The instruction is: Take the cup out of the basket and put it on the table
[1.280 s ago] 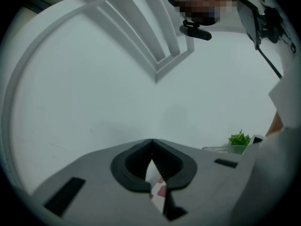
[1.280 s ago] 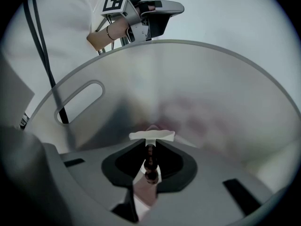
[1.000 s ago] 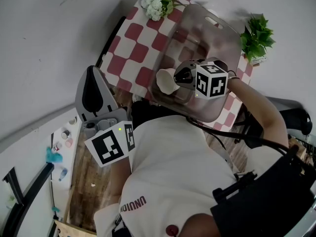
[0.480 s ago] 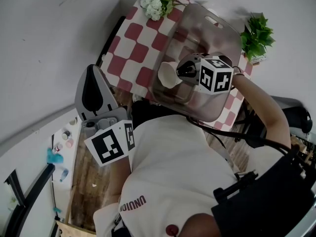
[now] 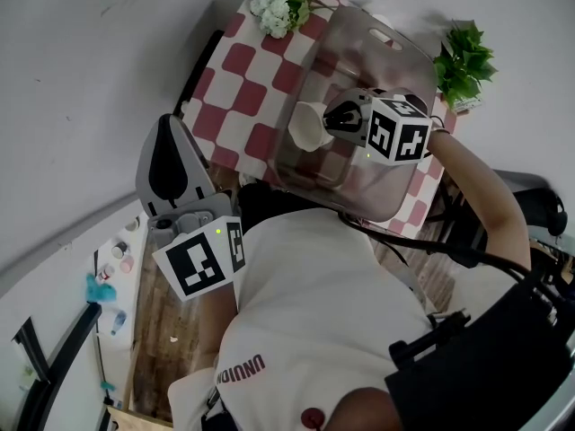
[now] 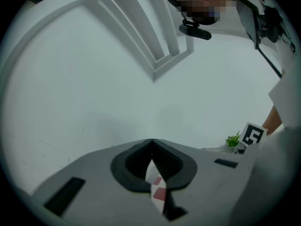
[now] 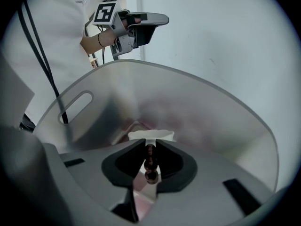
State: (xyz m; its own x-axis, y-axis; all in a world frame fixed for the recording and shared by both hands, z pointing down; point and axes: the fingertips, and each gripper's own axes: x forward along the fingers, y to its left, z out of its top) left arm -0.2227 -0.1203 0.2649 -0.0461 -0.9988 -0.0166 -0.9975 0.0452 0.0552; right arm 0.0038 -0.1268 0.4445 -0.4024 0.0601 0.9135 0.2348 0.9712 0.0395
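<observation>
My right gripper was angled steeply down into the smoky see-through basket, and its fingers were clamped on the white cup, with the thin rim pinched edge-on between the pads. The cup lay tipped on its side in my grip, mouth turned toward the basket's left wall, close by that wall and within the basket's outline. I could not tell whether its body touched the basket anywhere. From the right gripper view the basket's curved walls and one slotted handle rose all around the cup. The basket stood on the surface, which was spread with a red-and-white checked cloth, with a bunch of white flowers at the far left corner and a small green plant beyond the basket's right side. My left gripper hung off the surface's near left edge, well apart from the basket. Its fingers were closed together at the tips with nothing between them, only a sliver of checked cloth showing through the slit behind.
</observation>
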